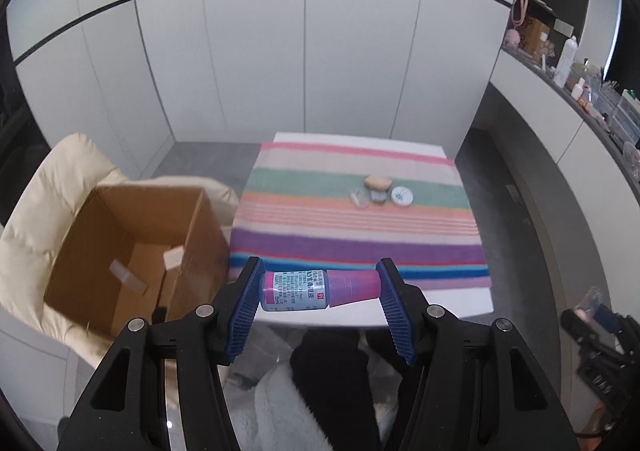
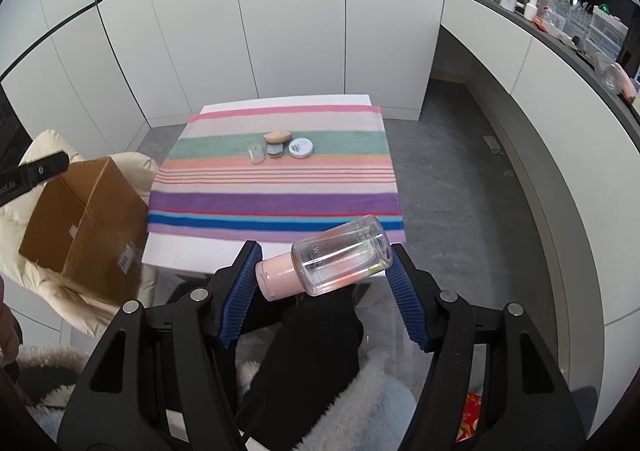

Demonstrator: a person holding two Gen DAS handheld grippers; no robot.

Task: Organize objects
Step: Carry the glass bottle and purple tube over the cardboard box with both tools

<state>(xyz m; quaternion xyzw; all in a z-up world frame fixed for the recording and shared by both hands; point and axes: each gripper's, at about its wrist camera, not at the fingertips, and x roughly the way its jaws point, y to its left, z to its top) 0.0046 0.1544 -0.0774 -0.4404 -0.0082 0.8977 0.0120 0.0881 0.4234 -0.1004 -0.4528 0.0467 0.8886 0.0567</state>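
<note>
My left gripper point(image 1: 320, 293) is shut on a small blue bottle with a pink cap point(image 1: 316, 289), held crosswise between the blue pads, just right of an open cardboard box point(image 1: 132, 251). My right gripper point(image 2: 326, 265) is shut on a clear bottle with a pale pink cap point(image 2: 334, 261), held crosswise above the near edge of the table. On the striped cloth point(image 2: 276, 195) lie a tan lid point(image 2: 276, 137), a small clear jar point(image 2: 256, 155), a dark jar point(image 2: 275, 150) and a round white tin point(image 2: 301, 148).
The box point(image 2: 84, 231) rests on a cream cushioned chair point(image 1: 48, 191) left of the white table point(image 2: 188, 247). A counter with bottles and clutter point(image 2: 560, 19) curves along the right. A person's dark legs and fleecy sleeves point(image 2: 316, 335) are below the grippers. White cabinet doors stand behind.
</note>
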